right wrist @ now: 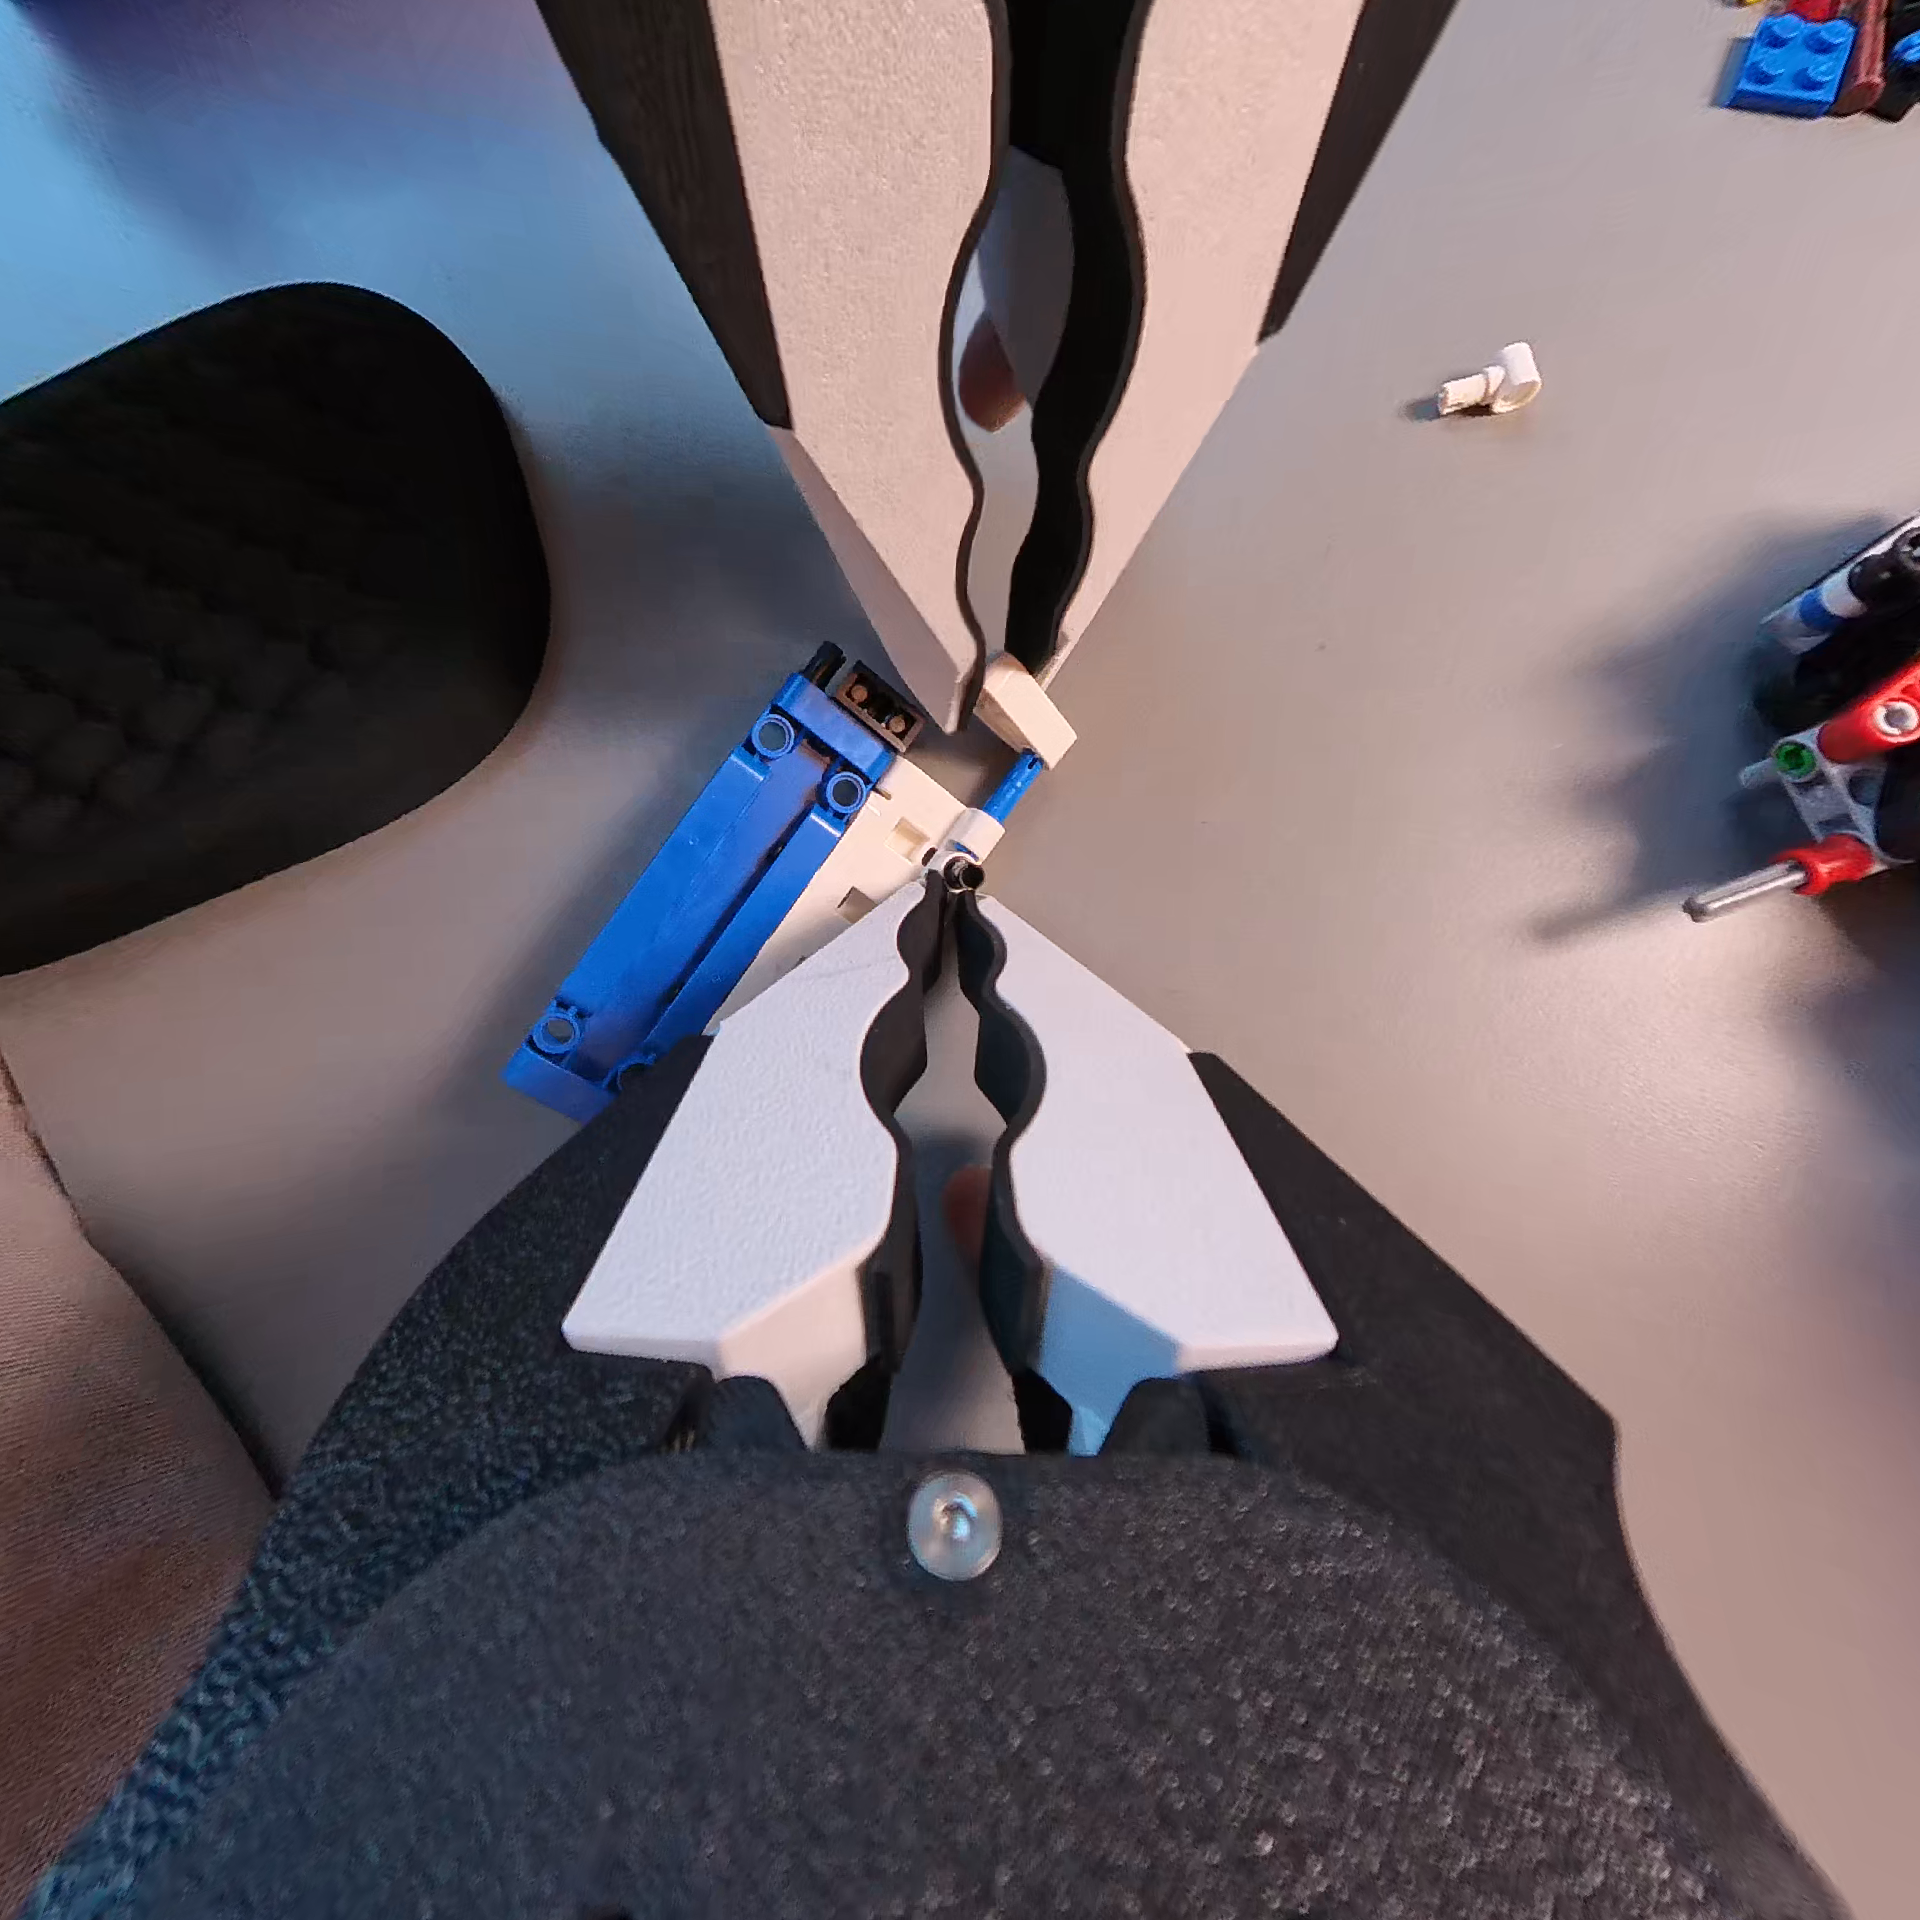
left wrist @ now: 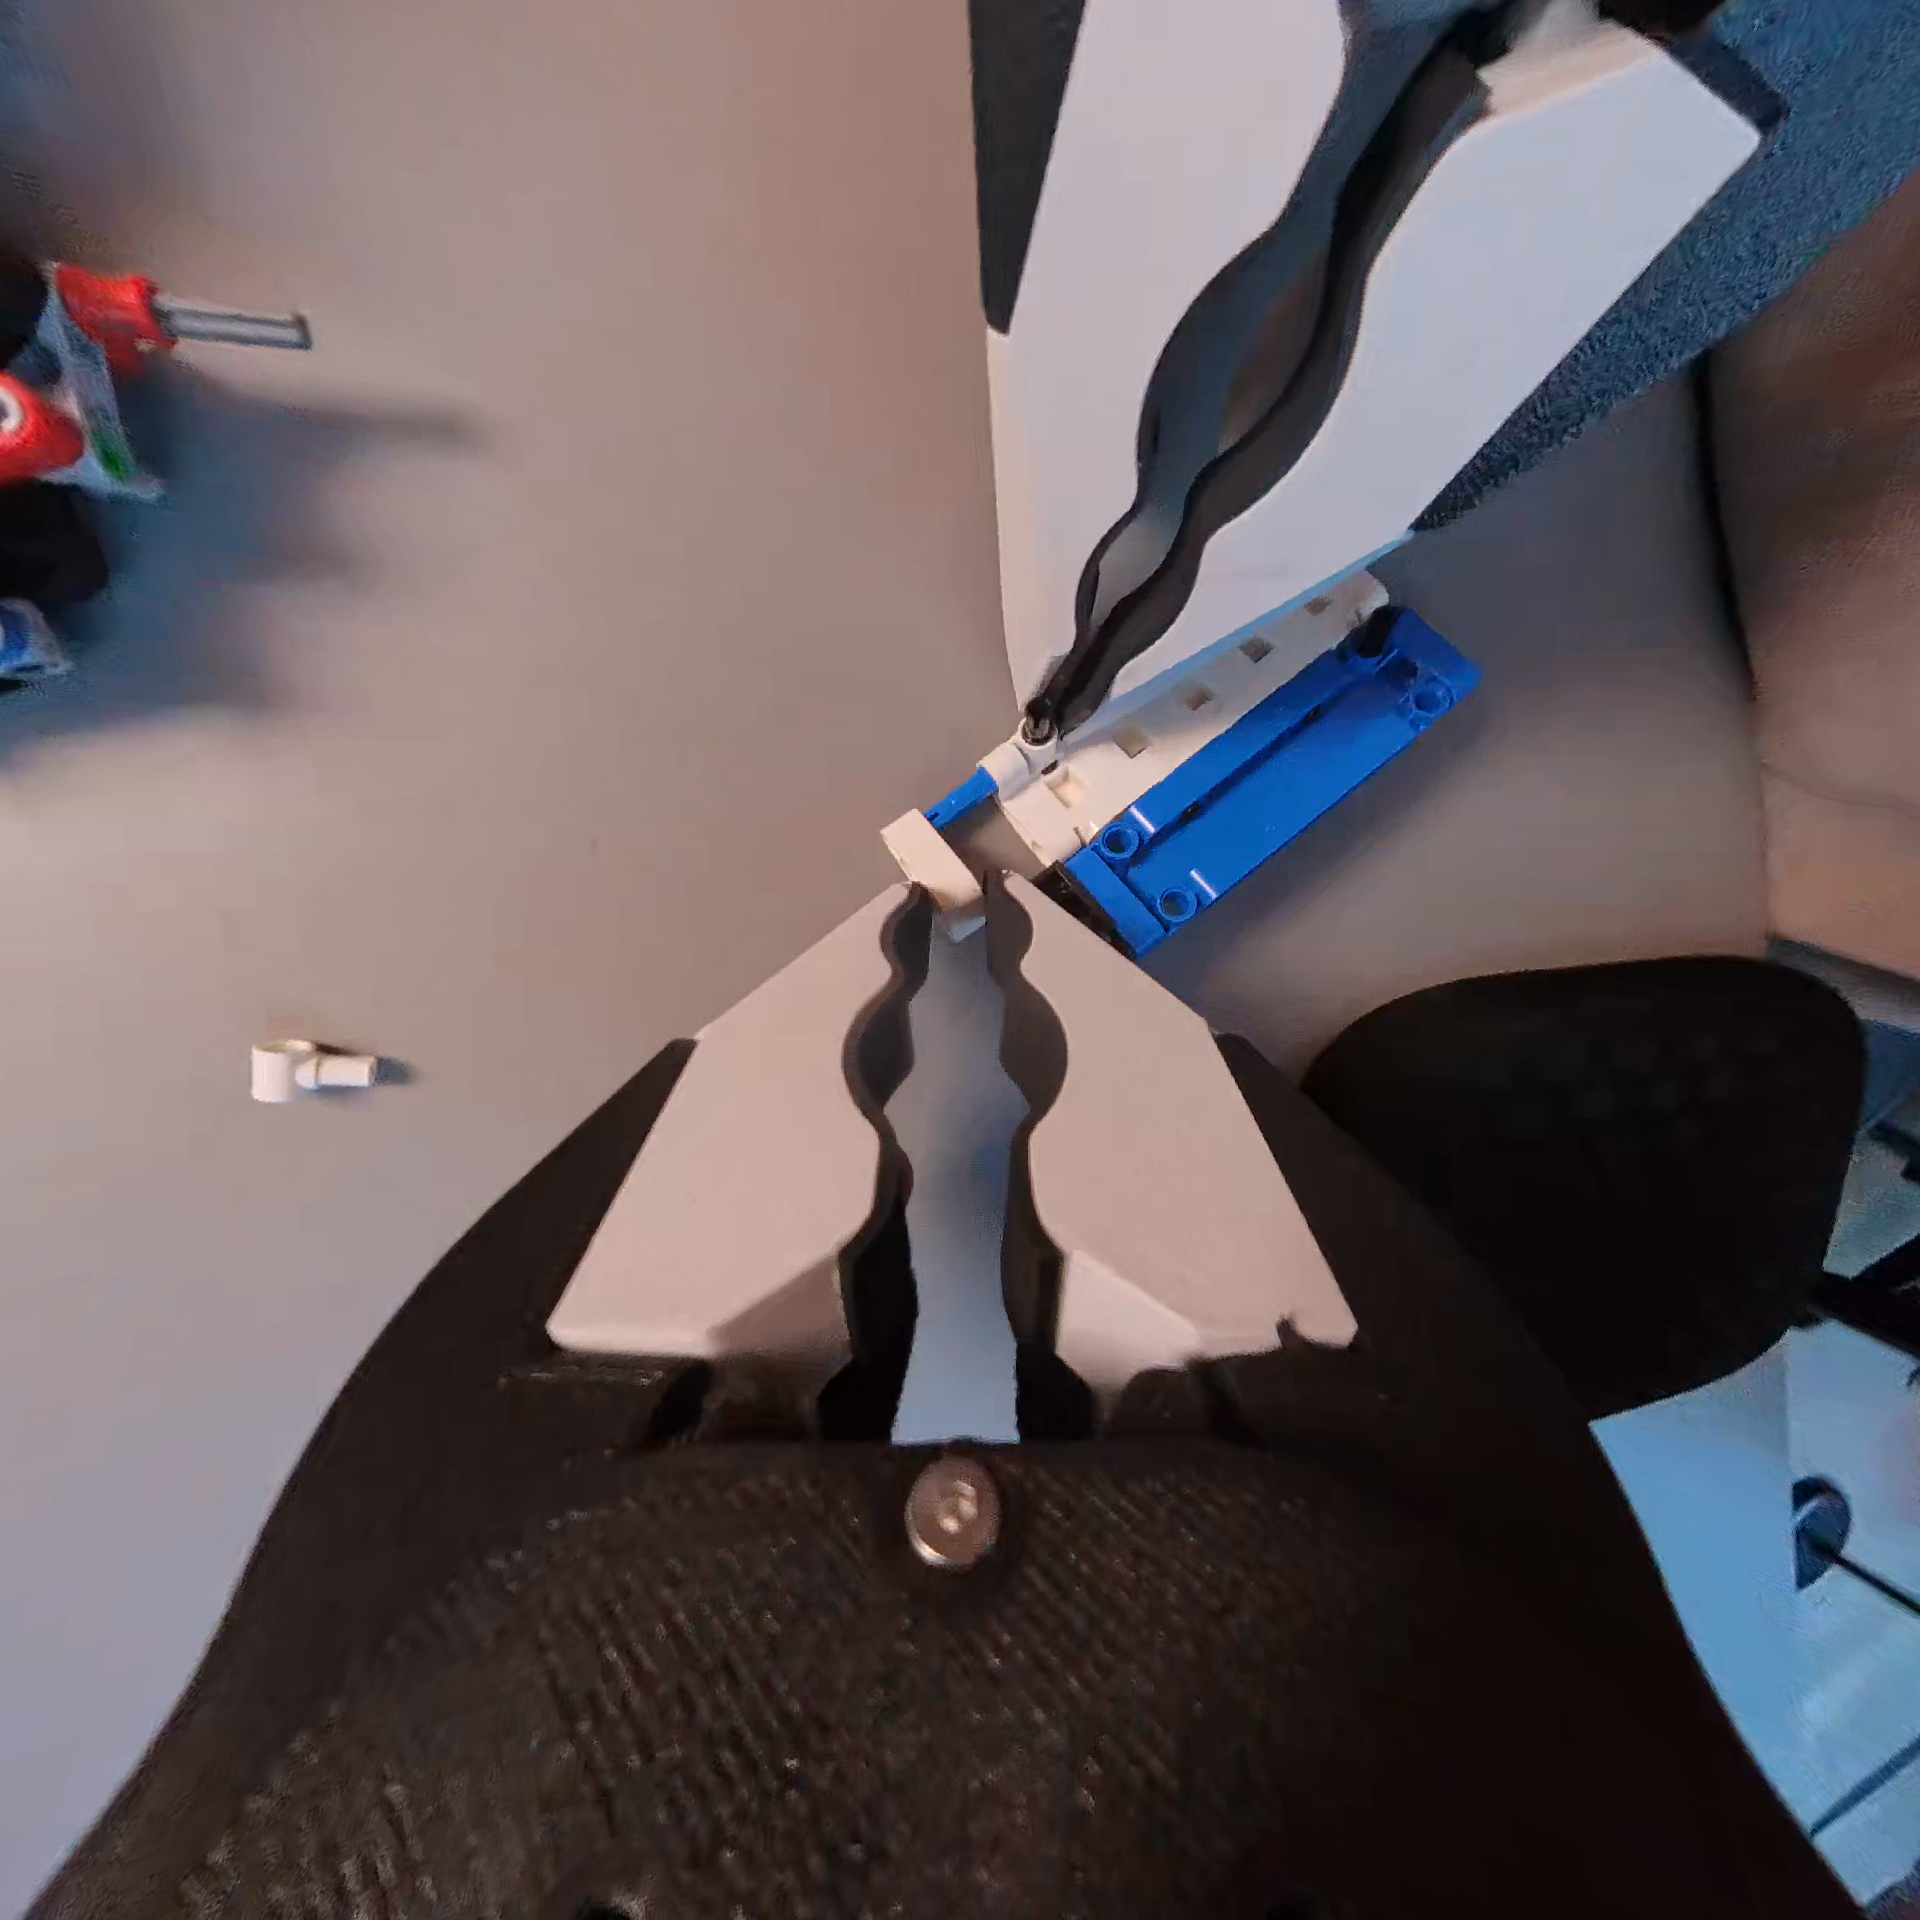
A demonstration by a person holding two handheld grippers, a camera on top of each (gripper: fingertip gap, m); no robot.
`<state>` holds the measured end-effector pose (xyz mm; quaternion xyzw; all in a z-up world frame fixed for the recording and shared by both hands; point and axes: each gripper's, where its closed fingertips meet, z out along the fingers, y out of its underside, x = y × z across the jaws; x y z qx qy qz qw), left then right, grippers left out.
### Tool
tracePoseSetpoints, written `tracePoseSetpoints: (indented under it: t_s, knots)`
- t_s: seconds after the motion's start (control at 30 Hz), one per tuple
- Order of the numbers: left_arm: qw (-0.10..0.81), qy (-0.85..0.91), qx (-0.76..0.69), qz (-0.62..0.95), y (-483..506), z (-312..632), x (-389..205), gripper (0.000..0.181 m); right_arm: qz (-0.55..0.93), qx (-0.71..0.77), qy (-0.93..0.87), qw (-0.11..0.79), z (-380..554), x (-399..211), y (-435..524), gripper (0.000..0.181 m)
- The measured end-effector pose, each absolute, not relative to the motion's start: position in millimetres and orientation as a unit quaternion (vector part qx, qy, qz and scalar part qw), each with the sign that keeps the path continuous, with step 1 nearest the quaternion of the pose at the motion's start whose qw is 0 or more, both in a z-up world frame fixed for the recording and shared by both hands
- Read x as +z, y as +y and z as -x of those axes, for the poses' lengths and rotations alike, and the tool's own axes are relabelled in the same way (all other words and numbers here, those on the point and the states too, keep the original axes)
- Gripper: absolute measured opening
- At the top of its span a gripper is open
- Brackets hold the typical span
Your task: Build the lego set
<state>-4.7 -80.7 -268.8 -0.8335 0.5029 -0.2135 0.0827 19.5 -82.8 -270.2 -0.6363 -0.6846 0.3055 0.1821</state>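
A blue and white lego assembly (left wrist: 1247, 769) is held in the air over the grey table; it also shows in the right wrist view (right wrist: 717, 883). My left gripper (left wrist: 954, 896) is shut on a small white block (left wrist: 935, 868) at the end of a blue axle (right wrist: 1013, 792) that sticks out of the assembly. My right gripper (right wrist: 951, 902) is shut on a small black pin (right wrist: 964, 875) at a white connector (right wrist: 971, 831) on the assembly. The two grippers meet tip to tip. The white block also shows in the right wrist view (right wrist: 1029, 712).
A loose white connector piece (left wrist: 307, 1070) lies on the table, and also shows in the right wrist view (right wrist: 1491, 382). A red, grey and black lego sub-build (right wrist: 1849, 748) sits at the right. Blue bricks (right wrist: 1787, 62) lie far right. A black chair seat (right wrist: 239, 613) is off the table edge. Left and right tips are no more than a few centimetres apart. The loose white connector piece (left wrist: 307, 1070) lies around 11 cm away from my left fingertips. It is also in sight in the right wrist view (right wrist: 1489, 381).
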Motion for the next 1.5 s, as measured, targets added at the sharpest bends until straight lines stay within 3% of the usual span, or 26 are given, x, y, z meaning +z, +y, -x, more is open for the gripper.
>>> tracePoseSetpoints:
  t_s: [0.03, 0.43, 0.63, 0.97, 1.1, 1.3, 1.5]
  knots:
    - [0.078, 0.523, -0.206, 0.824, -81.1, 5.2, -269.0, 0.008, 0.636, 0.306, -0.684, 0.183, -19.6, -270.1, -82.8, 0.0]
    - [0.005, 0.432, -0.329, 0.84, -89.9, 2.4, -265.0, 0.008, 0.62, 0.305, -0.7, 0.18, -19.0, -270.3, -86.8, 0.0]
    - [-0.03, 0.52, -0.277, 0.808, -89.9, 4.6, -266.2, 0.008, 0.608, 0.311, -0.71, 0.173, -18.2, -270.3, -91.6, 0.0]
    - [0.054, 0.615, -0.237, 0.75, -88.0, 0.2, -269.5, 0.008, 0.564, 0.325, -0.741, 0.164, -20.5, -269.3, -103.6, 0.0]
    - [0.075, 0.514, -0.274, 0.809, -82.8, 0.7, -269.3, 0.008, 0.572, 0.317, -0.738, 0.167, -21.9, -269.4, -93.2, 0.0]
    - [0.198, 0.36, -0.23, 0.882, -63.3, 2.7, -270.8, 0.007, 0.593, 0.305, -0.723, 0.179, -24.1, -267.1, -61.8, 0.002]
    - [0.258, 0.275, -0.215, 0.901, -66.9, -5.0, -270.6, 0.007, 0.614, 0.297, -0.716, 0.15, -38.8, -261.7, -63.4, 0.025]
